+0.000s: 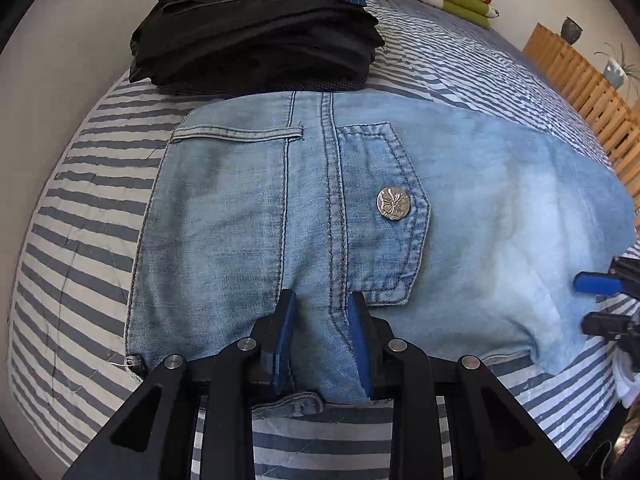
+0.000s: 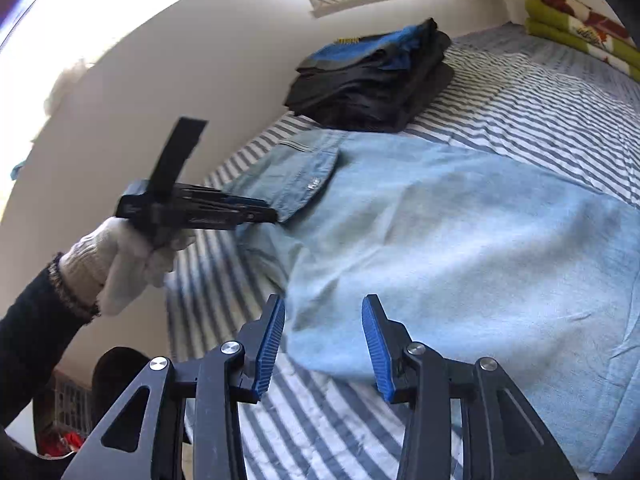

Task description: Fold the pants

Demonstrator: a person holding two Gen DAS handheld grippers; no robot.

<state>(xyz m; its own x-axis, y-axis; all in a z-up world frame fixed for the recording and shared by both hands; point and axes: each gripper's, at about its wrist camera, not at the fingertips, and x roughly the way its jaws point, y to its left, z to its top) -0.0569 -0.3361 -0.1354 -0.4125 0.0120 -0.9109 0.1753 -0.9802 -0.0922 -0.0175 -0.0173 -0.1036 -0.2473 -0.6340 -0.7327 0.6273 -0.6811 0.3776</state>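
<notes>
Where the striped bed [image 1: 460, 80] bears them, light denim pants [image 1: 248, 216] lie folded flat, back pocket and metal button [image 1: 393, 203] upward, just before a stack of dark folded clothes [image 1: 256, 36]. Left hand-held gripper [image 1: 320, 312]: over the near waistband edge, jaws parted, denim between the blue pads, not visibly pinched. Right hand-held gripper [image 2: 323, 320]: over the pants' near edge, jaws apart, holding nothing; a gloved hand [image 2: 120, 256] carries the left one.
</notes>
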